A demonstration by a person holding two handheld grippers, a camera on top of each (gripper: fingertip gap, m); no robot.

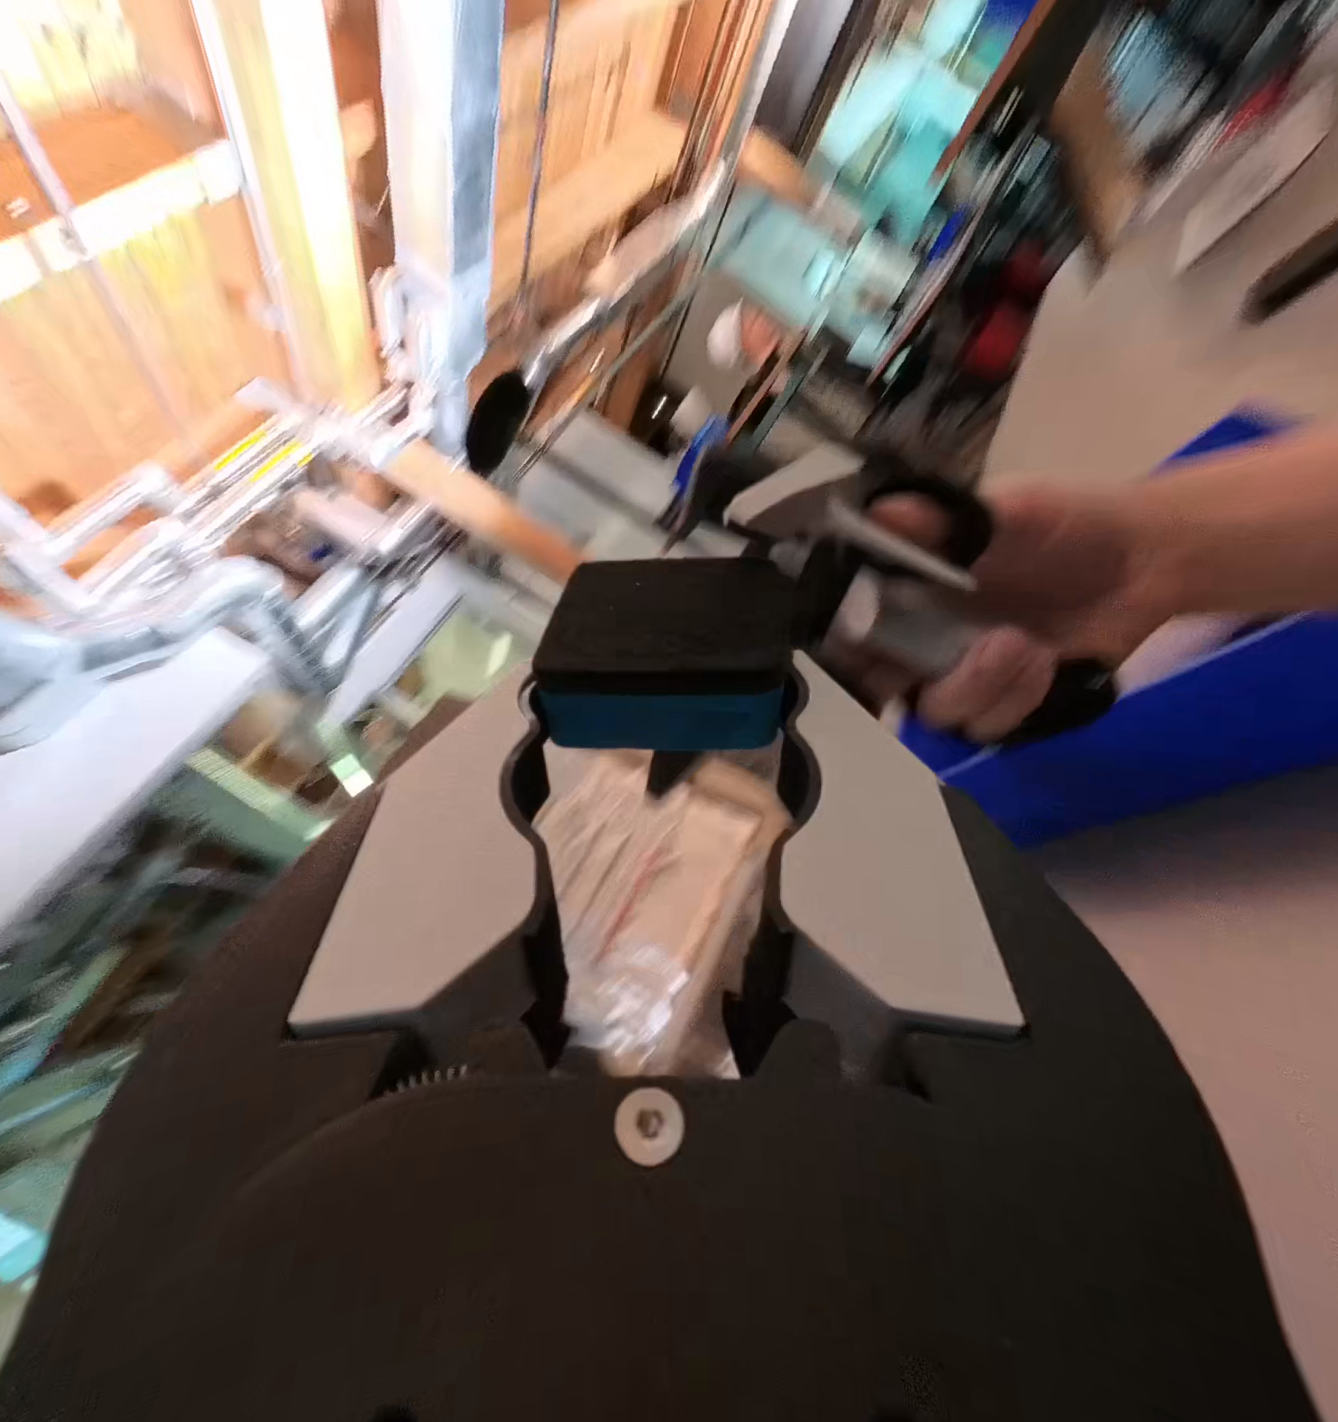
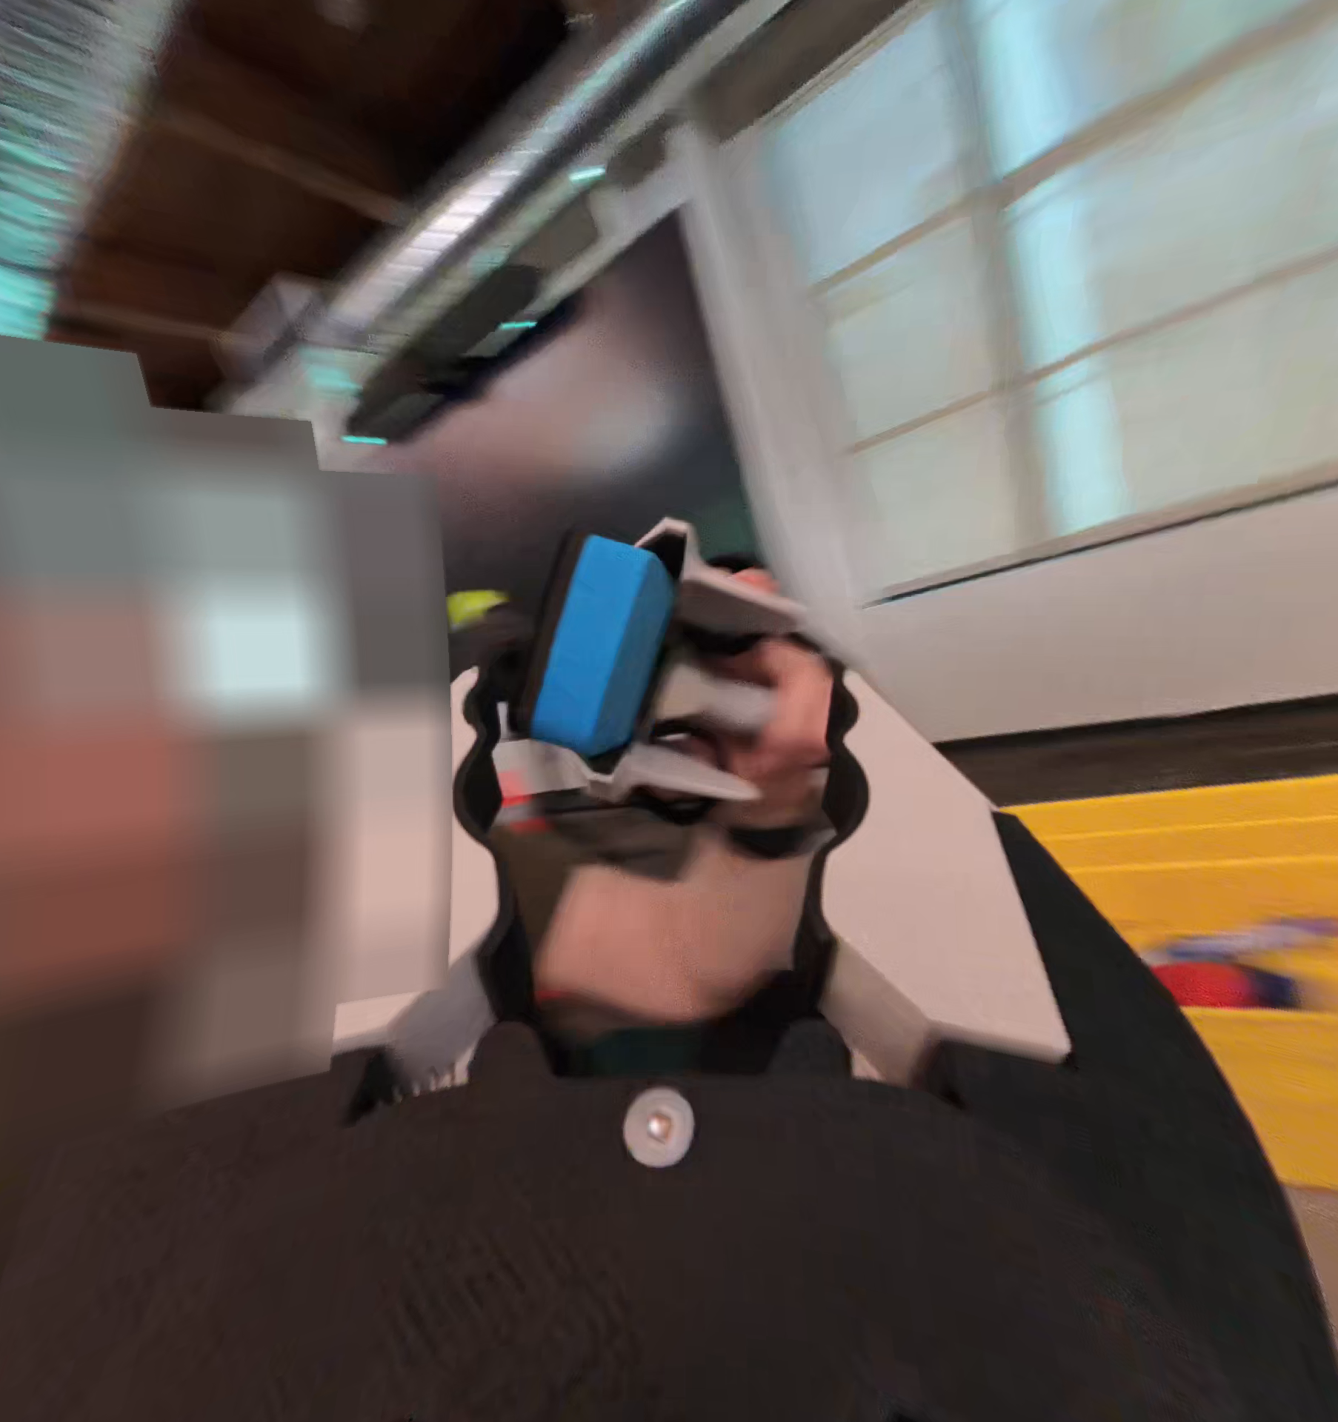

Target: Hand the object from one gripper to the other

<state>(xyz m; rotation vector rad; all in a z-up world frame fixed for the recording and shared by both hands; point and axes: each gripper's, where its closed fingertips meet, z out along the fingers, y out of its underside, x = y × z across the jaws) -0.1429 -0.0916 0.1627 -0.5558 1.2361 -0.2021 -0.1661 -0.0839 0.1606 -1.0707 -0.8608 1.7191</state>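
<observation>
My left gripper (image 1: 662, 712) is shut on a block (image 1: 662, 639) with a black top and a blue side, gripping it at the fingertips. In the right wrist view the same block (image 2: 600, 646) shows its blue face, held between the left gripper's grey fingers (image 2: 720, 600). My right gripper (image 2: 658, 708) is open and empty, and the block sits in line with its gap, just past the tips. The right gripper (image 1: 727, 508) also shows in the left wrist view, held by a hand (image 1: 1074, 585) just right of and beyond the block. Both views are motion-blurred.
A blue bin (image 1: 1158, 731) lies at the right under the hand. A yellow bin (image 2: 1228, 923) holding some coloured objects is at the right of the right wrist view. Blurred metal frames and shelves (image 1: 435, 323) fill the background, with a white tabletop (image 1: 73, 769) at the left.
</observation>
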